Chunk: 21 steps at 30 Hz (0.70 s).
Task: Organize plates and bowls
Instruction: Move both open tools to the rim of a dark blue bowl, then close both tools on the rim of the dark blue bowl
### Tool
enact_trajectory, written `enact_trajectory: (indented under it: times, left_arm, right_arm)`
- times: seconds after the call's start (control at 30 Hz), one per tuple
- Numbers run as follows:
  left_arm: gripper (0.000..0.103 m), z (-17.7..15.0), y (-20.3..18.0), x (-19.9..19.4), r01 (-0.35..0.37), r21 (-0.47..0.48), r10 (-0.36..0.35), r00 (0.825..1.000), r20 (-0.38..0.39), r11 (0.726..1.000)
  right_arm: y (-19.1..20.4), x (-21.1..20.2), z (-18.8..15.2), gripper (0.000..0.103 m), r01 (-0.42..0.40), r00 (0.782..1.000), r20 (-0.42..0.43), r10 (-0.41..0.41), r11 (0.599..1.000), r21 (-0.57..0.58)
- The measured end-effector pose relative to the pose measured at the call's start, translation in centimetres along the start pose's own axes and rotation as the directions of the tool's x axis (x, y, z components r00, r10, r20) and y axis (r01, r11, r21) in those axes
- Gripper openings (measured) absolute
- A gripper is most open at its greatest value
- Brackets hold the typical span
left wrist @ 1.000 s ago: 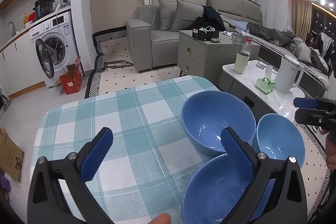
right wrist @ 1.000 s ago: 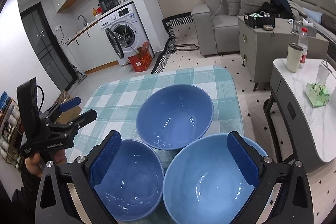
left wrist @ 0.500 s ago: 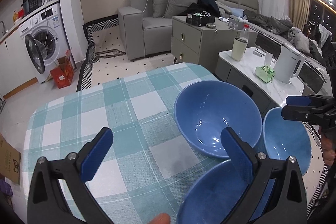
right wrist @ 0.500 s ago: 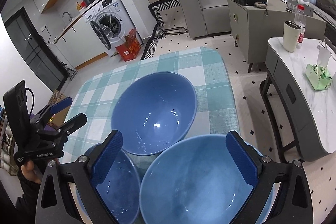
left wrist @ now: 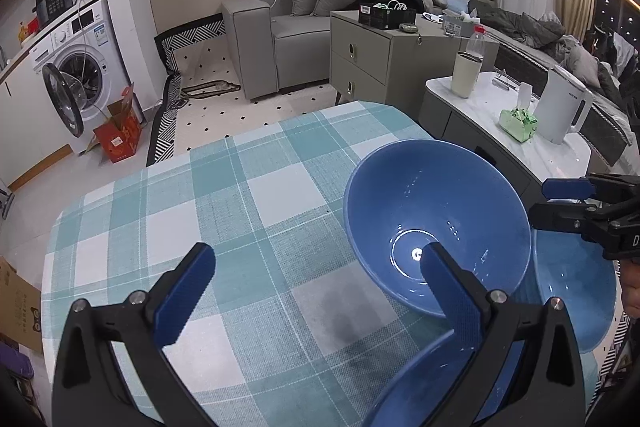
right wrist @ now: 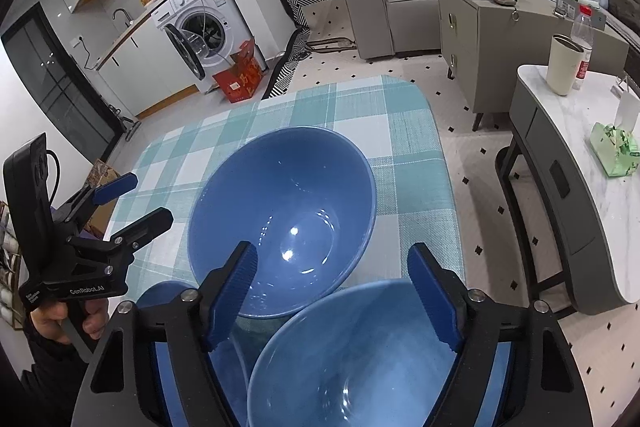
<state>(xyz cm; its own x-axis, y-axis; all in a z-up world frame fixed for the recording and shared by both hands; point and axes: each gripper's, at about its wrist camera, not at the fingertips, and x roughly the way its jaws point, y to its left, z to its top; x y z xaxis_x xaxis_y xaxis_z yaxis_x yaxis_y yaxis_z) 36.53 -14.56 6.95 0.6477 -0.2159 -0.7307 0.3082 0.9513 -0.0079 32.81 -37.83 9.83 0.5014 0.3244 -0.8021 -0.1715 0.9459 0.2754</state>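
Three blue bowls stand close together on a teal checked tablecloth (left wrist: pixel 248 227). The big middle bowl (left wrist: pixel 436 227) (right wrist: pixel 280 219) lies ahead of both grippers. My left gripper (left wrist: pixel 316 291) (right wrist: pixel 138 201) is open, its right finger over the rim of the near left bowl (left wrist: pixel 412 387) (right wrist: pixel 168 297) and its left finger over bare cloth. My right gripper (right wrist: pixel 332 295) (left wrist: pixel 568 203) hangs over the right bowl (right wrist: pixel 348 359) (left wrist: pixel 576 291). Its jaws are closing with that bowl's far rim between them, and the pads do not press on it.
The table's right edge drops to the floor (right wrist: pixel 472 155). Beyond the gap stands a white marble-topped counter (right wrist: pixel 600 155) with a cup (right wrist: pixel 564 65), a green tissue pack (right wrist: pixel 614 147) and a white kettle (left wrist: pixel 564 111). A hand (right wrist: pixel 52 315) holds the left gripper.
Both grippers have come forward and down, so the bowls look larger and nearer. The right gripper's fingers have drawn closer together. The left gripper's fingers stand as wide as before.
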Motion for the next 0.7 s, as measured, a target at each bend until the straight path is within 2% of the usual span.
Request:
enact_trajectory:
  times: [0.3,0.5,0.6,0.7]
  left_arm:
    - [0.101,-0.1,-0.3,1.8,0.005,0.015,-0.004,0.999,-0.032,1.000]
    - [0.090,-0.2,-0.3,2.8,0.015,0.010,-0.014,0.998,-0.062,1.000]
    - [0.088,-0.2,-0.4,3.0,0.021,0.015,-0.020,0.997,-0.068,1.000]
    - [0.087,-0.2,-0.6,3.1,0.023,0.024,-0.021,0.997,-0.068,0.999]
  right_arm:
    - [-0.7,1.8,0.2,0.068,0.013,0.999,-0.034,-0.012,1.000,0.006]
    - [-0.6,2.5,0.4,0.063,0.015,0.999,-0.044,-0.015,1.000,-0.009]
    - [-0.6,2.7,0.4,0.062,0.010,0.999,-0.046,-0.010,1.000,-0.011]
    - [-0.5,3.0,0.5,0.058,0.008,0.999,-0.051,-0.009,1.000,-0.015]
